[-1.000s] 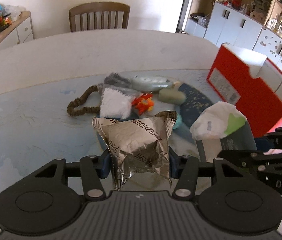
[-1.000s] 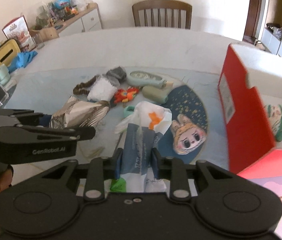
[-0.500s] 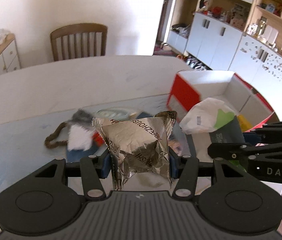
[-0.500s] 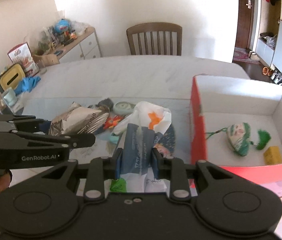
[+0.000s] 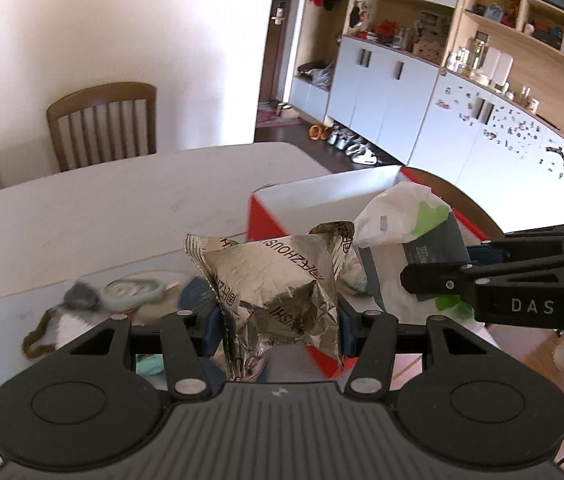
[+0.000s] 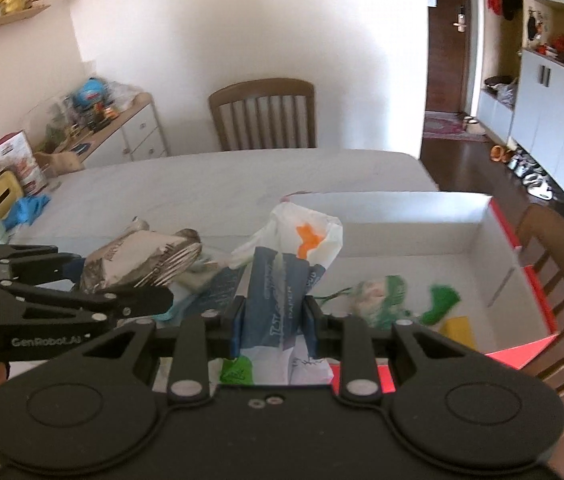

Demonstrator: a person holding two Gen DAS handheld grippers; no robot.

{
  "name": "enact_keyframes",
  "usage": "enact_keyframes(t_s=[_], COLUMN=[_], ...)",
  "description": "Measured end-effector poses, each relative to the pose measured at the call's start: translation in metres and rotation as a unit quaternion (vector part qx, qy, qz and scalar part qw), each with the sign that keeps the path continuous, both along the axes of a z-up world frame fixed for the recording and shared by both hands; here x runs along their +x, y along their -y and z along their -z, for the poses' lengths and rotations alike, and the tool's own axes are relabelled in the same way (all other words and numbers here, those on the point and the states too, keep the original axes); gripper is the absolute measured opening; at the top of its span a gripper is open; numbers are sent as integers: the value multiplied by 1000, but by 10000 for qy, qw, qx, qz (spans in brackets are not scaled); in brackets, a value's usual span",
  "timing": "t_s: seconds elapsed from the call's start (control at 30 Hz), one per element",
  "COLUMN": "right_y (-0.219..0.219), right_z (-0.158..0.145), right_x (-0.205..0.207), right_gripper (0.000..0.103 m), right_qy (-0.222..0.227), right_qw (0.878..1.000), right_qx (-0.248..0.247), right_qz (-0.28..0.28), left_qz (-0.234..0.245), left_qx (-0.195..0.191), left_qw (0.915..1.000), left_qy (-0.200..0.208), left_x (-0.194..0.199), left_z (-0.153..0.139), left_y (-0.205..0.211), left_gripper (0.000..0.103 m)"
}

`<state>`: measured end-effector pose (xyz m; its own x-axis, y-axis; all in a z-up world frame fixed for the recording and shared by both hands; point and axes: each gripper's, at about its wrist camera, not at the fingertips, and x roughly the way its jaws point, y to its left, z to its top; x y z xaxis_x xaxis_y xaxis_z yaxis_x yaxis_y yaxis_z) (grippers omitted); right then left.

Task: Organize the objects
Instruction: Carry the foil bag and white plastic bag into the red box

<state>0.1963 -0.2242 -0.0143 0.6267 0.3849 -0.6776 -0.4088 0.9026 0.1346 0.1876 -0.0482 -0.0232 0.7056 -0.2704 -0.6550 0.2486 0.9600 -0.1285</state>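
Foil packet (image 5: 278, 280) clamped in left tool (image 5: 278, 322) | tissue pack (image 6: 278, 296) clamped in right tool (image 6: 274, 322)

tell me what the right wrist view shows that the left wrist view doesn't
Only the right wrist view looks into the red box, showing a green and white toy and a yellow block on its floor. Only the left wrist view shows the white cabinets and the items left on the table. Both show the left gripper shut on the foil packet and the right gripper shut on the tissue pack.
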Motion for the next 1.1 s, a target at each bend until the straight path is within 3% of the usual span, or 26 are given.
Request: enact_keyframes(t_s=[0.57,1.1], right_y=[94,98], right_z=[16,65], right_x=[52,97], right_gripper=[27,27], right_qy=[-4,-382], right_qw=[9986,9973], right_qx=[-213,-554], right_qz=[490,290], left_qz=[143,143], left_qx=[97,582], left_qw=[9998,9972], left_qy=[-98,-457], left_x=[68,144], left_z=[8,40], left_y=[101,157], left_gripper=[53,53])
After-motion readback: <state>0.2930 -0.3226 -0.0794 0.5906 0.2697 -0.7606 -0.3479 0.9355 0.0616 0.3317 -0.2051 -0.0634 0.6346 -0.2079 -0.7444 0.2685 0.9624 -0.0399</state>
